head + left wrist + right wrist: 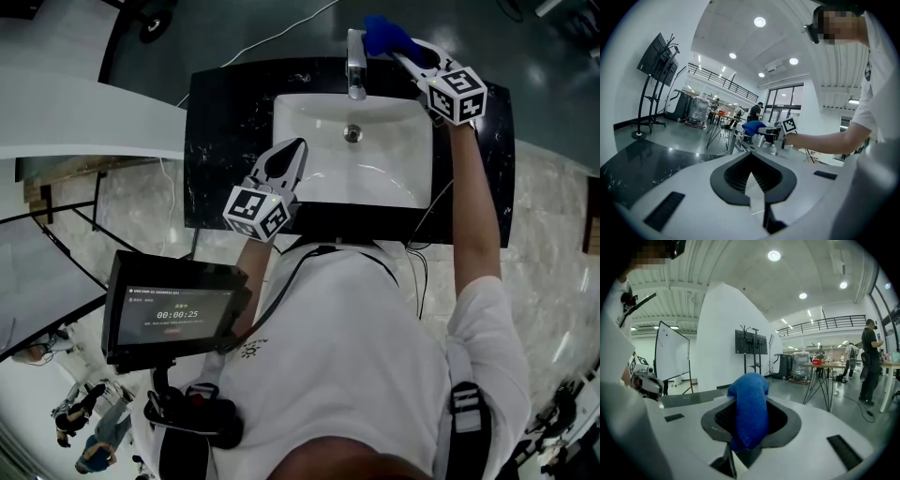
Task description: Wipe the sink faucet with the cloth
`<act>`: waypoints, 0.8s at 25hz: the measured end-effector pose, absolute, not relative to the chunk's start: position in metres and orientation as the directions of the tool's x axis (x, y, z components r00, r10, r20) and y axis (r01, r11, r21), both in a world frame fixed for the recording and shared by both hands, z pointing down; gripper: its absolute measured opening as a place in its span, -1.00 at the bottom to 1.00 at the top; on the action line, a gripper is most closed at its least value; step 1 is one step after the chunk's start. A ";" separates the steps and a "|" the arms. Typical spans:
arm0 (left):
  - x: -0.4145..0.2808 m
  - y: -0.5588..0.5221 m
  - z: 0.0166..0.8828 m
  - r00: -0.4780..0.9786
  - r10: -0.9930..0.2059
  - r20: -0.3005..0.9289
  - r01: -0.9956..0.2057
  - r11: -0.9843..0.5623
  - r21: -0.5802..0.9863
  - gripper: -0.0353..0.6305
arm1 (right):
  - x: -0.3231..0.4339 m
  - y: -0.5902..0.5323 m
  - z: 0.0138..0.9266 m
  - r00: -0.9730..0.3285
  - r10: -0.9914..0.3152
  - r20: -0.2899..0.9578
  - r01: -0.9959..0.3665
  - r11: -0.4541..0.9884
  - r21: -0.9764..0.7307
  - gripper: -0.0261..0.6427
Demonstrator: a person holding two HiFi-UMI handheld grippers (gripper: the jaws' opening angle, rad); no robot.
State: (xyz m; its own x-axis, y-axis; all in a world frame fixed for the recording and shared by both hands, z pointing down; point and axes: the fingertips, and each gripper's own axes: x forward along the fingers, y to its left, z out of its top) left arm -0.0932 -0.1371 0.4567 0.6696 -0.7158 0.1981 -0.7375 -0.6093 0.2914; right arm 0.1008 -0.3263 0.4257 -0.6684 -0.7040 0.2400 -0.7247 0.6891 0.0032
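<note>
Head view: the chrome faucet (pixel 355 66) stands at the back edge of the white sink (pixel 309 178), which is set in a black counter (pixel 225 141). The right gripper (pixel 398 52) sits at the counter's back edge, just right of the faucet's top, with a blue cloth (pixel 384 36) bunched at its tip. I cannot tell whether the cloth touches the metal. The left gripper (pixel 286 159) hovers over the sink's front-left corner.

Left gripper view: its 2 jaws are pressed together with nothing between them.

Right gripper view: the jaws are clenched on the cloth, which stands up in a thick wad between them and droops over the front.

The cloth looks soft, light and limp (it should mould round the spout). A pinch on a folded wad, as here, likely leaves enough free cloth to rub with. The faucet is probably rigid, fixed and slick.
</note>
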 end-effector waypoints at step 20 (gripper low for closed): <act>-0.100 -0.130 0.461 0.652 -0.728 0.212 -0.752 -0.586 0.301 -0.89 | 0.060 -0.297 0.580 -0.749 -0.510 0.423 -0.634 0.736 -0.237 -0.61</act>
State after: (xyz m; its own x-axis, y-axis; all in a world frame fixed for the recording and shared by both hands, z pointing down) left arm -0.0998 -0.1298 0.4609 0.6524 -0.7277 0.2117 -0.7519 -0.5864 0.3011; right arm 0.0604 -0.2971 0.5796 -0.7493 -0.5096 0.4229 -0.6342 0.7361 -0.2367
